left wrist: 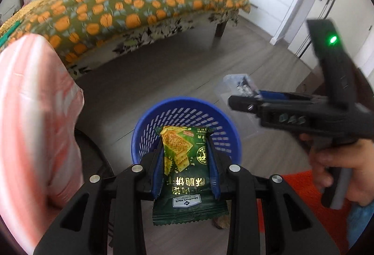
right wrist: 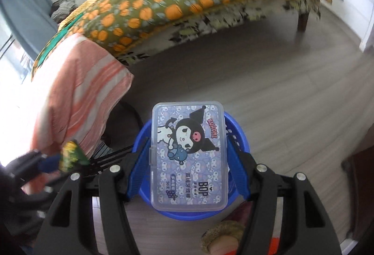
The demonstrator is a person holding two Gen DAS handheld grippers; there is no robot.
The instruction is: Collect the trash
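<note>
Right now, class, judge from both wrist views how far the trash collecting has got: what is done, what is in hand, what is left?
Done: both items are picked up. In hand: the left gripper clamps the green biscuit wrapper; the right gripper clamps the clear floss-pick box, both near the blue basket. Left: releasing them; what shows of the basket's inside holds no trash yet.

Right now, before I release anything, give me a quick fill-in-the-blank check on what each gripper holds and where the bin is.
1. The left gripper is shut on a green ____ packet.
2. The right gripper grips a clear plastic ____ printed with a cartoon.
3. Both items hang above a ____ basket.

Missing words: biscuit; box; blue
</note>
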